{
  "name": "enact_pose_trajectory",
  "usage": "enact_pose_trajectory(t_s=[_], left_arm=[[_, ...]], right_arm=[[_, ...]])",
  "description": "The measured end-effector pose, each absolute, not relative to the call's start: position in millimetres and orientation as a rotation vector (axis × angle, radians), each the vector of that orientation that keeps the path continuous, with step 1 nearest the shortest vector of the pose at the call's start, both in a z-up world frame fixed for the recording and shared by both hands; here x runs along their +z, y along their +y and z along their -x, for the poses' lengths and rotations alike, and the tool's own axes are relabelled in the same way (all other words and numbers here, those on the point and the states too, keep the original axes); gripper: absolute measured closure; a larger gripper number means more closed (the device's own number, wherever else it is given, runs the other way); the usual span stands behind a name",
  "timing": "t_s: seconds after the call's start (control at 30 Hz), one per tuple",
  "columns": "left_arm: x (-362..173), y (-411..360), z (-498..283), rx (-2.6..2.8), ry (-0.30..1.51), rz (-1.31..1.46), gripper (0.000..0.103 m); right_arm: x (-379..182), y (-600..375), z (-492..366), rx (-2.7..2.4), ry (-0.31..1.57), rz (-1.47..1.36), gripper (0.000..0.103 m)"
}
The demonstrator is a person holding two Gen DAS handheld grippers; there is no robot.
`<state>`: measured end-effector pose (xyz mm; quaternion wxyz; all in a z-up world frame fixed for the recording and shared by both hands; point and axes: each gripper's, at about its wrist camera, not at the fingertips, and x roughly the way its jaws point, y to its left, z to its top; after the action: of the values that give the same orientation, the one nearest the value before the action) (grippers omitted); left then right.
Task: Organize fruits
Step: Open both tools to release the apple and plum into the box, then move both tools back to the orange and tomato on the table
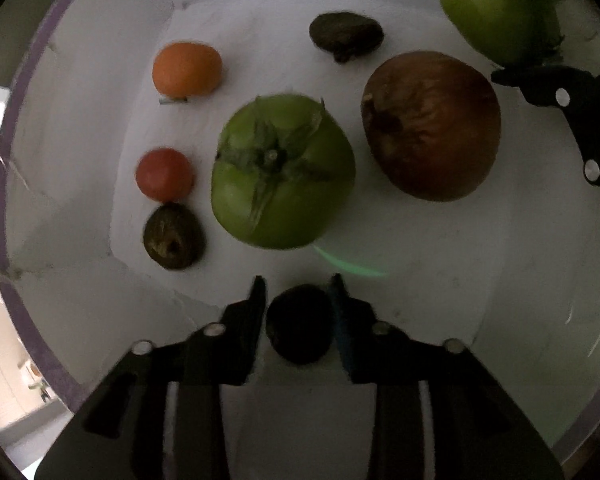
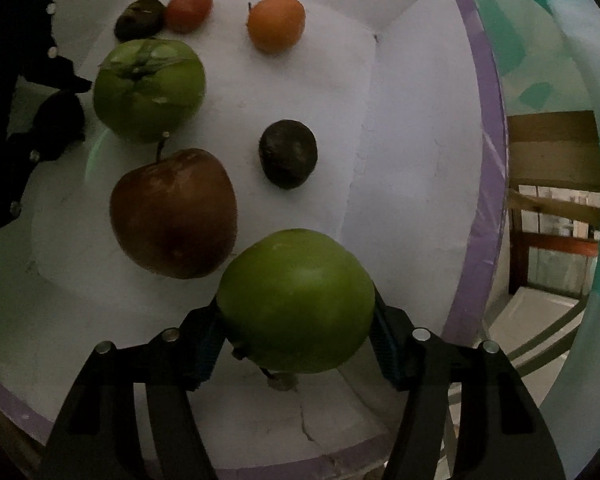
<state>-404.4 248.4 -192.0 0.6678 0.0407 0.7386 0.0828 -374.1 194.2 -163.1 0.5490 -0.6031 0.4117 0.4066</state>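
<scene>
A small dark fruit (image 1: 300, 328) lies on the white floor of the purple-rimmed basket (image 1: 18, 128), between the fingers of my left gripper (image 1: 298, 282). The pads stand just off its sides, so this gripper is open. My right gripper (image 2: 296, 304) is shut on a large green fruit (image 2: 296, 300), low over the basket's near wall; the fruit hides the fingertips. In the left wrist view this green fruit (image 1: 496, 8) shows at the top right above a right finger (image 1: 540, 88).
Several fruits lie on the basket floor: a green fruit with a leafy calyx (image 1: 284, 172), a brown-red apple (image 1: 432, 124), an orange fruit (image 1: 187, 68), a red one (image 1: 164, 174), and two dark ones (image 1: 174, 236) (image 1: 346, 36). Bare floor lies right of the apple.
</scene>
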Motion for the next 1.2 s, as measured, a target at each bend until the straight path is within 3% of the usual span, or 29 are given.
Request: enact_pose_trajectory(t_s=[0.17,0.33,0.4,0.83,0.93,1.2], left_arm=[[-188,248,405,0.201,1.667,-0.082,0.057],[-175,247,406,0.211,1.616,-0.067,0.028],[-171,245,407,0.215,1.604,-0.071,0.024],[-114,224,411,0.276,1.444,-0.101,0.021],[-86,220,413,0.313,1.357,-0.170,0.013],[8,192,404,0.346,1.073,-0.240,0.012]], right_arm=[[-160,196,375,0.955,0.965,1.427,0.039],[-148,193,373,0.962,0.951,1.382,0.035],[-139,190,378,0.970,0.905,1.369,0.026],[-76,145,409,1.020,0.657,1.260,0.020],[-46,128,402,1.041,0.620,1.156,0.020],[81,55,369,1.037,0.488,0.741,0.016]])
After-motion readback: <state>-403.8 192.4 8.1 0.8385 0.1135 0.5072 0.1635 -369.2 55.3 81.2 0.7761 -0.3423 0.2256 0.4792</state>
